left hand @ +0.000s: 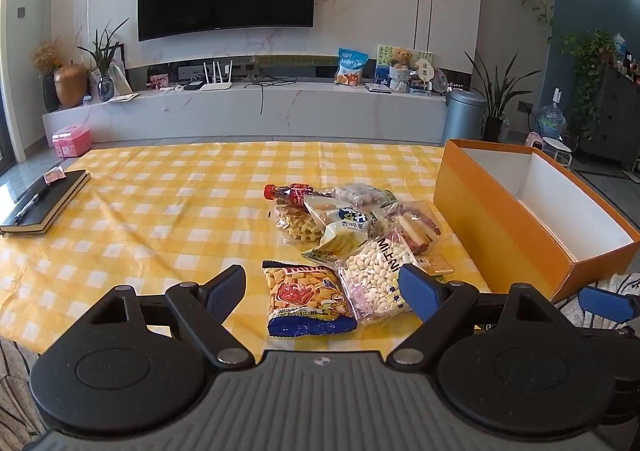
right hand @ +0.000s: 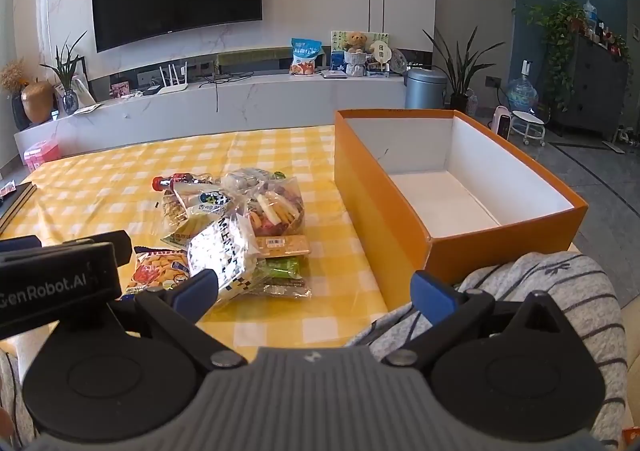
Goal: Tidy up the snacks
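Far left on the yellow checked tablecloth (left hand: 160, 203) there's a black notebook (left hand: 44, 207) with a pen on it. The left gripper (left hand: 324, 287) hangs wide open, nothing in it, right over the snack pile (left hand: 344, 235) mid-table. Right gripper (right hand: 316, 291) is spread wide too, empty. The orange box (right hand: 400, 211) sits just right of the snacks, nothing inside.

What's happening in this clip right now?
A person holds a two-finger gripper in each hand over a yellow checked tablecloth. Both the left gripper and right gripper are open and hold nothing. A pile of plastic snack bags with a small red-capped bottle lies beside an open orange cardboard box, whose white inside is empty. Nothing has been packed yet.
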The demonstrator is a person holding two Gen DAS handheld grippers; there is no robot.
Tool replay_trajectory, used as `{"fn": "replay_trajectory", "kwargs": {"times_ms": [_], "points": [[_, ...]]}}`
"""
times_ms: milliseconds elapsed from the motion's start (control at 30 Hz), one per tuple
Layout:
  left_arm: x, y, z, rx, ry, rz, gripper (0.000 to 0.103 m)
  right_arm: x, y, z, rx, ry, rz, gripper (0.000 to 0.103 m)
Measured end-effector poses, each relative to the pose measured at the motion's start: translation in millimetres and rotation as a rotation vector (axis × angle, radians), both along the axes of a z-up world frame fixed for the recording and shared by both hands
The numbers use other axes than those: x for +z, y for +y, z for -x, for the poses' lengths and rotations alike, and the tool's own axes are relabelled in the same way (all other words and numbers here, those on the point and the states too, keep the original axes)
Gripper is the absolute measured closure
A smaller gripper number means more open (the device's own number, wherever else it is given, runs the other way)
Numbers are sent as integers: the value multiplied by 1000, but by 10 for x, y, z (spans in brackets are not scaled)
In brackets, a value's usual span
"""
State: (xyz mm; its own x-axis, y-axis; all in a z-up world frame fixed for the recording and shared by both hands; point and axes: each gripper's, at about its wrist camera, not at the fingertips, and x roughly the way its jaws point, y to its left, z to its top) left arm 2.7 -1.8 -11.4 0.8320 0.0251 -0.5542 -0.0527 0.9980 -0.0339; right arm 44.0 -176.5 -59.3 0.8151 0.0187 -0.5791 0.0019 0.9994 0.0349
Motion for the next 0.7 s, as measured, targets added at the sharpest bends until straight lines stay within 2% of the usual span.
{"fn": "replay_trajectory", "kwargs": {"times_ms": [700], "points": [[-69,22,-21,-5,29,25,2,-75,28,-32,-10,37,-4,3]]}}
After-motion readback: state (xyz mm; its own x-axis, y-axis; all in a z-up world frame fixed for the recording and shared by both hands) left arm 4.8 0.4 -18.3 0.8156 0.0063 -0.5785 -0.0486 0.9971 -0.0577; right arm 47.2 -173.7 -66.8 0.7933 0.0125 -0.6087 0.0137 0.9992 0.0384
